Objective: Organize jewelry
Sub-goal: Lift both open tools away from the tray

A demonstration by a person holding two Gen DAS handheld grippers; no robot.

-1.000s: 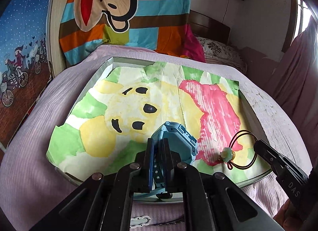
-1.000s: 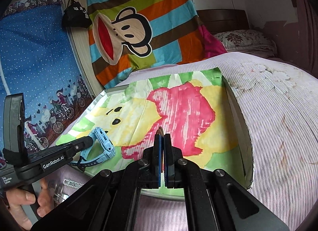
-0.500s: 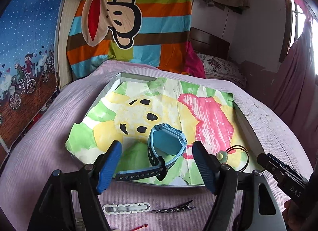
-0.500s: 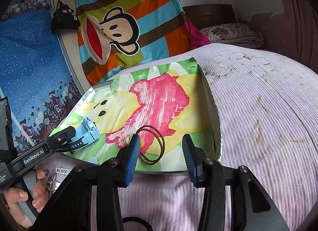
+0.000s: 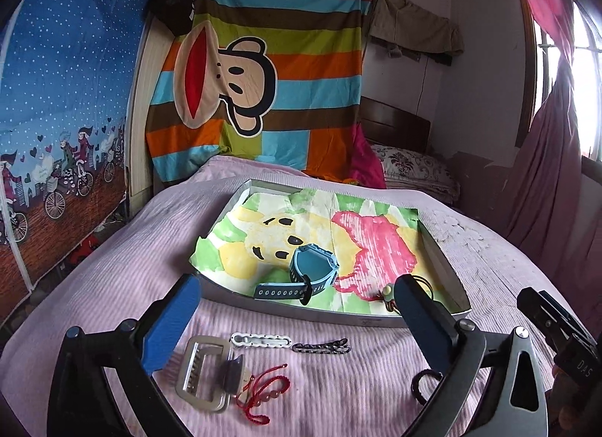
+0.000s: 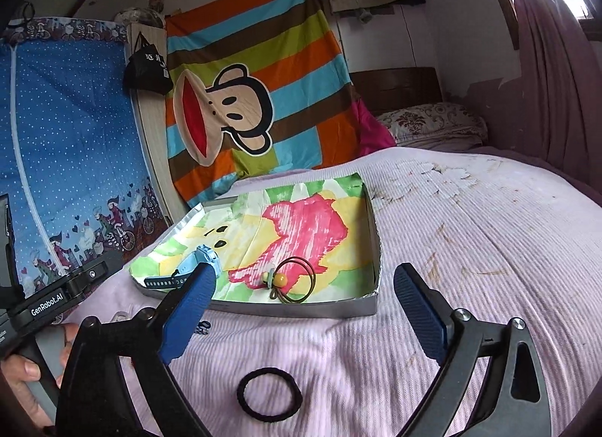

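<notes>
Jewelry tray (image 5: 432, 248) sits ahead of you at twelve o'clock on the lilac bedspread (image 6: 470, 248), already holding the blue watch (image 5: 312, 267) and the beaded hair tie (image 6: 297, 279). Your left gripper (image 5: 297, 320) and right gripper (image 6: 304, 309) have both just been opening and now stand wide with nothing between the jaws. Loose pieces wait nearer you: white clip (image 5: 260, 340), dark clip (image 5: 321, 347), red cord bracelet (image 5: 263, 392), black hair band (image 6: 269, 393) at six o'clock. Lower over one piece, centre it between the pads, then close.
</notes>
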